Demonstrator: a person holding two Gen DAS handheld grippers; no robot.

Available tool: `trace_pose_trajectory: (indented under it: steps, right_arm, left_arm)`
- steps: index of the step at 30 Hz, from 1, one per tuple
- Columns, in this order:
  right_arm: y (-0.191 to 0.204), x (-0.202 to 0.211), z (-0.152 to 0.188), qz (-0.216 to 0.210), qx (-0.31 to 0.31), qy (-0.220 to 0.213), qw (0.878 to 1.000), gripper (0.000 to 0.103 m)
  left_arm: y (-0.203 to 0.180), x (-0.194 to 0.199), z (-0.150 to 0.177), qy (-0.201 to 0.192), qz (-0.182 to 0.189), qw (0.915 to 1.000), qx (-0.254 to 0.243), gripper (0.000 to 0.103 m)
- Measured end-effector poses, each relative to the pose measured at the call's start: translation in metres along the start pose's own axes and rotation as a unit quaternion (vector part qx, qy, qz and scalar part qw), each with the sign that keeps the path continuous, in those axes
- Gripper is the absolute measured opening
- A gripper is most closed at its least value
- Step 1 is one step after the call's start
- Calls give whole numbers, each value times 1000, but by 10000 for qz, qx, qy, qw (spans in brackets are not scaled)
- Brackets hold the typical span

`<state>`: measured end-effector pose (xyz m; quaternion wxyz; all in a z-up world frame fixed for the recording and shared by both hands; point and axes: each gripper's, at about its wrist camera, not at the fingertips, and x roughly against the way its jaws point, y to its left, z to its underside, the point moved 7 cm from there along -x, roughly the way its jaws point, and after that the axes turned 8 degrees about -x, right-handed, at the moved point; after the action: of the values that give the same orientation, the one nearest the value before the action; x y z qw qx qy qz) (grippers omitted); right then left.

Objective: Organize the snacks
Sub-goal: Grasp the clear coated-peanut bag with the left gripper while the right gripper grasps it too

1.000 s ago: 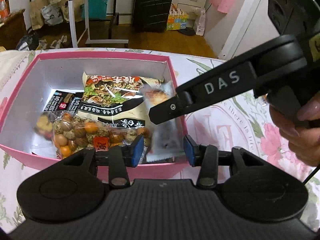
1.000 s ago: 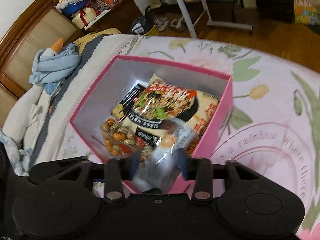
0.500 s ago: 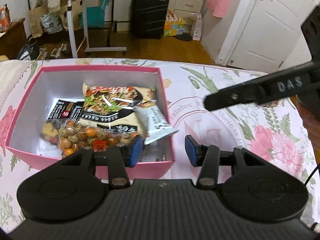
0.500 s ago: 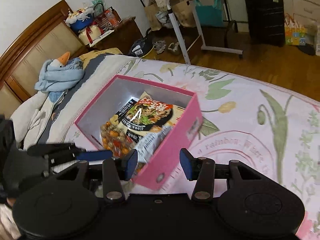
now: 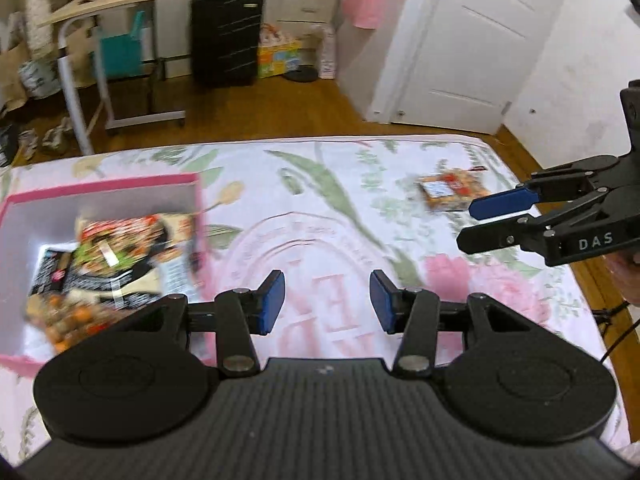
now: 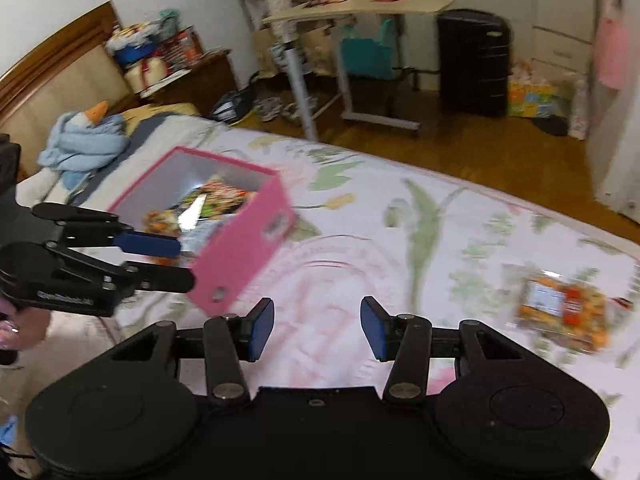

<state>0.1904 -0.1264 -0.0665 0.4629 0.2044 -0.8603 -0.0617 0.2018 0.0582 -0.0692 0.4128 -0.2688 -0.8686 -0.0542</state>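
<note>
Two grippers, left gripper (image 5: 327,302) and right gripper (image 6: 317,329), part-open, empty.

Black left tool (image 5: 327,302); blue pads (image 5: 272,303); "DAS" lettering.

Left gripper (image 5: 327,302) and right gripper (image 6: 317,329) both angled down, jaws apart, empty; right jaws just opened further.

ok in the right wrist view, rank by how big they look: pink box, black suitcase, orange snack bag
1. pink box
2. black suitcase, though it stands much farther off, so its real size may differ
3. orange snack bag
</note>
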Motion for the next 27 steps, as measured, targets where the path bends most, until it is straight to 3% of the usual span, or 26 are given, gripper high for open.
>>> trace_pose_trajectory:
  steps: [7,17,22,27]
  right_arm:
    - [-84,24,13,539,-525,-432,9962,63]
    - [-236,13,32,1491,-1308,-932,9757,68]
    - [-296,-1,31,1441,-1976,-1117,9632,69]
    - [-332,-25,25,1230,-2454,-1085,9554,72]
  left_arm:
    - [-45,-45,-28,47,355,9991,-206,48]
    - [-95,-165,-48,326,928,9951,47,50]
    - [-106,-228,-46,505,1039,9923,437,50]
    - [-108,-273,-53,419,1053,9903,801,50]
